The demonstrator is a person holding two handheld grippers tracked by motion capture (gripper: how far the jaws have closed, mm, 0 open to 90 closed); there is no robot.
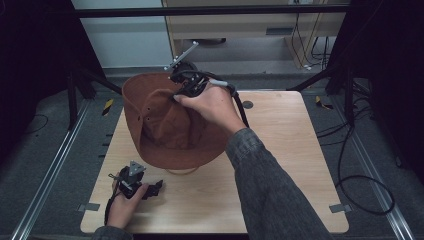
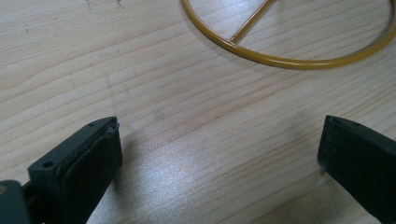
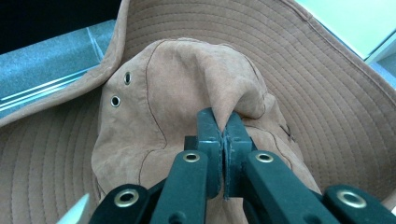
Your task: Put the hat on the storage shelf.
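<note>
We see the brown hat point(image 1: 167, 127) held up over the far left part of the wooden table point(image 1: 280, 165), tilted so its crown faces us and the wide stitched brim stands behind it. The right gripper point(image 1: 179, 92) has its jaws pressed together on a fold of the crown; in the right gripper view point(image 3: 225, 133) the cloth bunches up between the two black jaws, with two small metal eyelets point(image 3: 120, 89) off to the left on the crown's side. The right hand point(image 1: 212, 105) wraps the tool from above. The hat's hollow faces away from us, so we cannot tell whether anything is in it.

Down at the near left corner, the left gripper point(image 1: 152, 189) sits low over the table in the left hand point(image 1: 122, 205), jaws spread wide with bare wood between them. Just beyond it in the left gripper view lies a yellow wire ring point(image 2: 289, 58) flat on the wood, a straight spoke crossing it; from above, a bit of that ring point(image 1: 181, 171) peeks out below the brim's lower edge.
</note>
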